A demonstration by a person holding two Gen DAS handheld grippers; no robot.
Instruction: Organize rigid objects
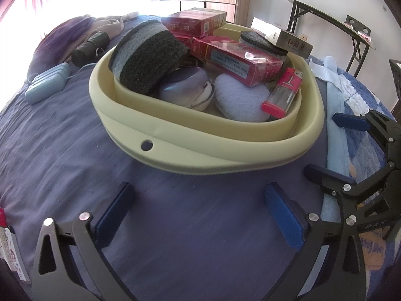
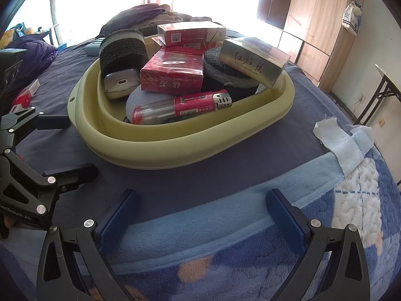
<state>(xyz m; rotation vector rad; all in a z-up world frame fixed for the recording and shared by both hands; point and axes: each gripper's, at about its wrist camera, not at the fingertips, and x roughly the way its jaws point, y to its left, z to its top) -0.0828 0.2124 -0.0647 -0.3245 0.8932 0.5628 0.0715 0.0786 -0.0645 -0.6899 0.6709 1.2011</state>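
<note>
Both my tongs — left gripper (image 1: 198, 215), right gripper (image 2: 200, 213) — stood spread, empty, before the basin (image 1: 175, 135) mid-bed, piled full; lighter (image 2: 183, 105) at its near rim looked light, slick — pinch the middle.

Matt, smooth plastic basin (image 1: 200, 150) holds glossy wrapped cartons (image 1: 240, 61), rough scouring pads (image 1: 150, 57), on cloth bedsheet (image 1: 75, 150).

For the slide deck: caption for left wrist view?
Open left gripper facing the filled yellow basin on the bed.
</note>
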